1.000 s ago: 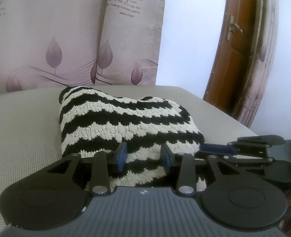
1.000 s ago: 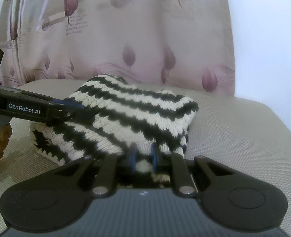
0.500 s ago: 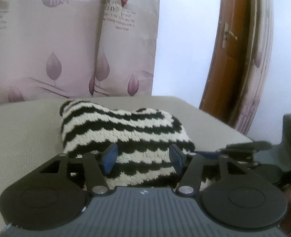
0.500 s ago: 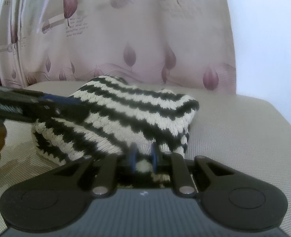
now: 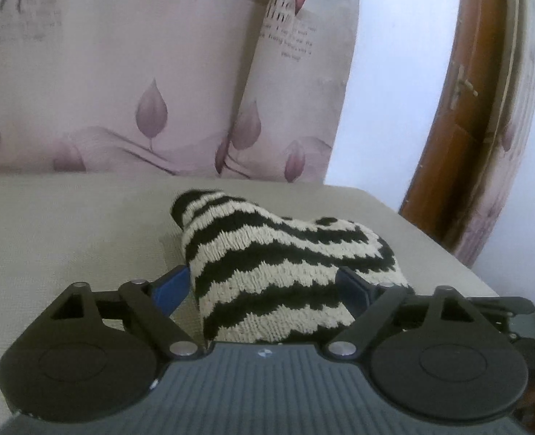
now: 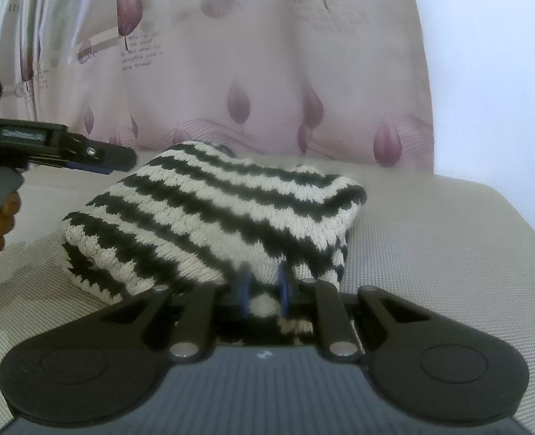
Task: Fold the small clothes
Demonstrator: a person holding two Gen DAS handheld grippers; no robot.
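Observation:
A black and cream striped knitted garment [image 5: 278, 264] lies folded in a thick bundle on the beige cushion [image 5: 68, 239]. My left gripper [image 5: 263, 290] is open wide, its blue pads standing to either side of the bundle's near end without pinching it. In the right wrist view the same garment [image 6: 216, 221] fills the middle. My right gripper [image 6: 263, 290] is shut on the garment's near edge, with knit pinched between the blue pads. The left gripper [image 6: 86, 157] also shows at the left of that view, held in a hand above the cushion beside the bundle.
A pink curtain with leaf print [image 5: 140, 72] hangs behind the cushion. A brown wooden door frame [image 5: 459, 116] stands at the right past the cushion's edge. A white wall [image 6: 492, 72] lies to the right.
My left gripper has opened from a narrow gap to wide open, let go of the garment and lifted away to the left. My right gripper has kept its pinch and stayed put.

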